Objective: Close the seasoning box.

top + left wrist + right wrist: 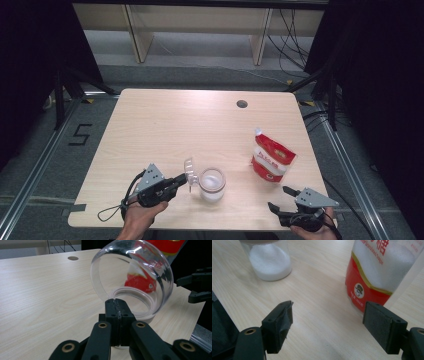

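A clear jar (212,185) part-filled with white sugar stands near the table's front edge. Its clear round lid (189,172) is tipped up on edge at the jar's left side. My left gripper (183,180) is shut on the lid's rim. In the left gripper view the lid (132,275) rises above the closed jaws of my left gripper (116,303), and the jar's rim (150,307) shows through it. A red and white sugar bag (272,157) stands to the right. My right gripper (280,198) is open near the front right corner, holding nothing. From the right gripper (329,320), the jar (269,262) and bag (382,272) lie ahead.
The light wooden table (165,125) has a round cable hole (242,104) at the back right. Black frame legs and cables stand on the floor to both sides. Wooden shelving stands behind the table.
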Motion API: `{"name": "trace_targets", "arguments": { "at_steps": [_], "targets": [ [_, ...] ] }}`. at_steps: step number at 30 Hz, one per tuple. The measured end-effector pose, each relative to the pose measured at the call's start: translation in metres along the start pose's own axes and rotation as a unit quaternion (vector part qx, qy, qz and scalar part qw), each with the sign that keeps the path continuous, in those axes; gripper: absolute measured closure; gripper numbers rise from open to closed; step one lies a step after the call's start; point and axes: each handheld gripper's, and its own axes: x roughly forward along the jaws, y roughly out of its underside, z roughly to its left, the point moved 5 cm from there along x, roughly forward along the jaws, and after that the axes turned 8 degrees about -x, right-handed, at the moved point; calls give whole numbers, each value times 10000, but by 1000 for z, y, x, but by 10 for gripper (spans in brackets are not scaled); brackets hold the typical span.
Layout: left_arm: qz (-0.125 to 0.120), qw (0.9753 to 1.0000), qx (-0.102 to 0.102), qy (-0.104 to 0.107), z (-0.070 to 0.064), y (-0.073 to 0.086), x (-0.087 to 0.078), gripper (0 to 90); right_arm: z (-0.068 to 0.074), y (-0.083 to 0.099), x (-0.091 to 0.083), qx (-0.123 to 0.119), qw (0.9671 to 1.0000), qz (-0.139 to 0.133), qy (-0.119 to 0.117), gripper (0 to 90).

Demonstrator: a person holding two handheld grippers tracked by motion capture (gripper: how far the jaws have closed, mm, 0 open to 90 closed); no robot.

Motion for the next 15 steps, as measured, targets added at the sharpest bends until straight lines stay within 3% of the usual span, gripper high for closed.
{"name": "trace_targets", "arguments": {
  "at_steps": [6, 15],
  "targets": [
    [4, 10000, -62, -16, 0, 0, 1, 884, 0, 0, 0, -23, 10000, 13, -16, 248],
    [-42, 10000, 40, 12, 0, -2, 2, 882, 1, 0, 0, 4, 10000, 29, -20, 250]
  ]
}}
